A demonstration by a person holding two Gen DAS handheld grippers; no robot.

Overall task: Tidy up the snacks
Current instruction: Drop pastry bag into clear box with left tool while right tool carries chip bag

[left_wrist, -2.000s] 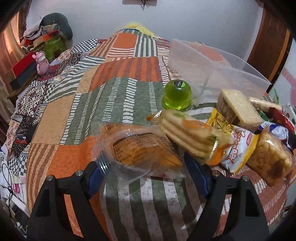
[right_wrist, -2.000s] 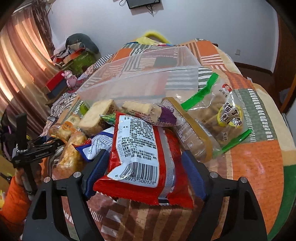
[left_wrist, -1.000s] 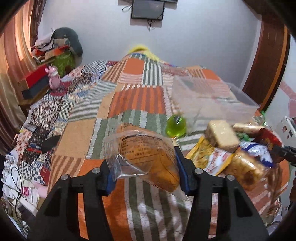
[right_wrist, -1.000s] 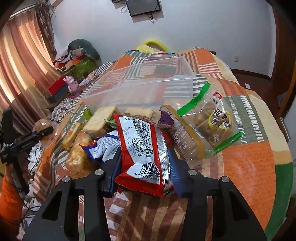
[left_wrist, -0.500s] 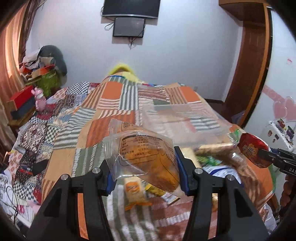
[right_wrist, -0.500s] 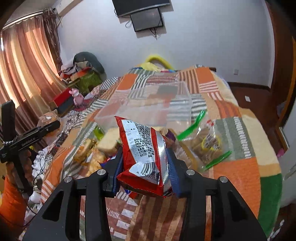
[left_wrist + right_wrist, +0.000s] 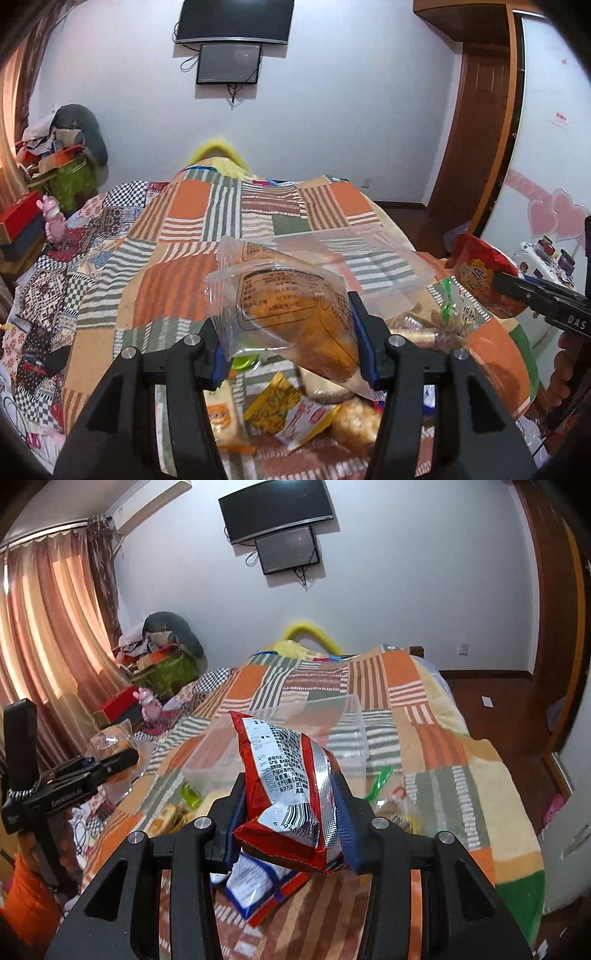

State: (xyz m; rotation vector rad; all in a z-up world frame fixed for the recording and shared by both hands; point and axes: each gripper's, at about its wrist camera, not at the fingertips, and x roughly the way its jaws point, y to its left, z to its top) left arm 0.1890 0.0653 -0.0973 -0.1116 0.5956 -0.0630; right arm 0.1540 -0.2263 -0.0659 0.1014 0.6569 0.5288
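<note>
My left gripper (image 7: pixel 291 339) is shut on a clear-wrapped bread bun (image 7: pixel 291 314) and holds it in the air above the snack pile. My right gripper (image 7: pixel 291 812) is shut on a red and silver snack packet (image 7: pixel 291 786), also raised; the packet shows at the right of the left wrist view (image 7: pixel 480 280). A clear plastic bin (image 7: pixel 295 731) lies on the patchwork bedspread beyond both grippers; it also shows in the left wrist view (image 7: pixel 369 258). The left gripper with the bun shows at the left of the right wrist view (image 7: pixel 107 753).
Loose snacks lie under the grippers: a yellow packet (image 7: pixel 273 410), a cracker pack (image 7: pixel 221 417), a green jelly cup (image 7: pixel 190 794), a blue and white packet (image 7: pixel 255 886), a green-trimmed bag (image 7: pixel 454 314). Bedside clutter (image 7: pixel 159 664) stands at the left, a wooden door (image 7: pixel 476 140) at the right.
Both grippers have risen further above the bed with their snacks held. The pile and bin now sit lower in both views, and the left view has shifted toward the bin.
</note>
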